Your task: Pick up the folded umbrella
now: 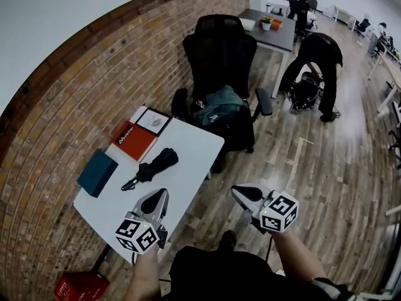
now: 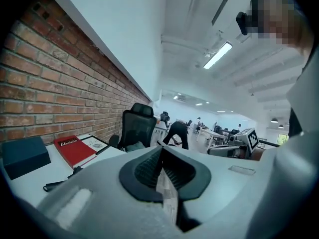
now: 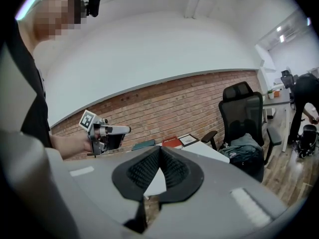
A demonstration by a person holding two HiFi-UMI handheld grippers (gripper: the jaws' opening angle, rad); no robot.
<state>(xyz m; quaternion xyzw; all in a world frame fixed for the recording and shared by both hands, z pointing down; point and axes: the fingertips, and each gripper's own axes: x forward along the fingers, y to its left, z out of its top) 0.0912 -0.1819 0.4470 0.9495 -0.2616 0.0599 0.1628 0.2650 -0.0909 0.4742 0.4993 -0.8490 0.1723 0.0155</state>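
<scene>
The folded black umbrella point(image 1: 153, 165) lies on the white table point(image 1: 194, 144), its strap end toward the near left; in the left gripper view only that dark end point(image 2: 62, 179) shows. My left gripper point(image 1: 158, 200) hovers over the table's near edge, just short of the umbrella, its jaws shut and empty point(image 2: 162, 151). My right gripper point(image 1: 243, 194) hangs over the wooden floor to the right of the table, also shut with nothing in it point(image 3: 159, 150). Each gripper shows in the other's view: the left gripper point(image 3: 107, 131) and the right gripper point(image 2: 234, 148).
On the table lie a red book point(image 1: 133, 139), a teal box point(image 1: 97, 173) and a framed sheet point(image 1: 152, 121). A black office chair point(image 1: 220, 55) with a bag point(image 1: 218, 105) stands behind the table. A person point(image 1: 316, 58) bends over beyond. A brick wall runs along the left.
</scene>
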